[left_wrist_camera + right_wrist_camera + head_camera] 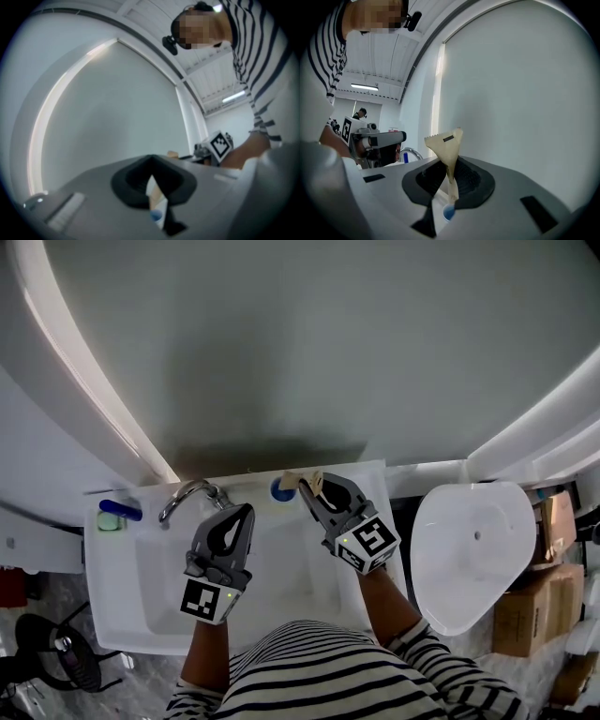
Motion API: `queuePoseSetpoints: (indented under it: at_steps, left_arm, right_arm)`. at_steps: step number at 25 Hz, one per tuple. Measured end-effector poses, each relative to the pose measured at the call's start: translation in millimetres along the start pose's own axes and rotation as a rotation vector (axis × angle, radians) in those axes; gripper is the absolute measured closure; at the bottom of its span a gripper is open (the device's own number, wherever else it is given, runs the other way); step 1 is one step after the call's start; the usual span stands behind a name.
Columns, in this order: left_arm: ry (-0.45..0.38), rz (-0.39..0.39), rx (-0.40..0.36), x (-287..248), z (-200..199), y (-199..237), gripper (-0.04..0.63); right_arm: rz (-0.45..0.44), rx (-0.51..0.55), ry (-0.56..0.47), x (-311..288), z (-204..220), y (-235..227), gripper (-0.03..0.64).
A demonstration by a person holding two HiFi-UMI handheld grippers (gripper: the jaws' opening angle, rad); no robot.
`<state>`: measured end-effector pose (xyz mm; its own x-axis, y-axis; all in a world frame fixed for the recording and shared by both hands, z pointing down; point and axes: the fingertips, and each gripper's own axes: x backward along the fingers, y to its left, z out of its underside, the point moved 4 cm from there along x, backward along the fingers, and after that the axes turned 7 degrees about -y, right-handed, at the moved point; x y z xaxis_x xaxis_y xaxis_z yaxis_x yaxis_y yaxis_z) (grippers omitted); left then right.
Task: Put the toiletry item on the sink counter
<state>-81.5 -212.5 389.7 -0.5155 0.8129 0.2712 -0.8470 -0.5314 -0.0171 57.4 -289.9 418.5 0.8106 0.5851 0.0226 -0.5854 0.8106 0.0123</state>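
Currently, the right gripper is clamping its fingers on a cream tube just right of the faucet; the left gripper is holding its fingers together, empty.

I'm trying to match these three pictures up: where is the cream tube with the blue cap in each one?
Head view: tube, centre, held by the right tongs.
Left gripper view: seemingly a small tan tip, right of centre.
Right gripper view: tube lower centre, pinched in those tongs.
Shared landmark: the striped shirt.
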Motion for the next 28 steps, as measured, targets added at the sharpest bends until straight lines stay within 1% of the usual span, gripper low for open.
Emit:
queuePoseSetpoints:
  at_steps: [4, 8, 21, 28]
  left_arm:
    - [-0.003, -0.008, -0.007, -4, 6, 8, 0.589]
    - [-0.011, -0.016, 0.011, -10, 9, 11, 0.589]
    - [-0.010, -0.008, 0.023, -18, 16, 12, 0.589]
    - [-0.006, 0.000, 0.024, -20, 19, 12, 0.589]
  right_arm:
    - [-0.008, -0.010, 0.048, -7, 18, -2, 0.569]
    - [-0.011, -0.023, 0.090, -13, 35, -4, 0.569]
    - [-0.022, -0.075, 0.220, -27, 87, -9, 0.569]
    - [-0.010, -0.090, 0.233, -30, 103, -14, 0.569]
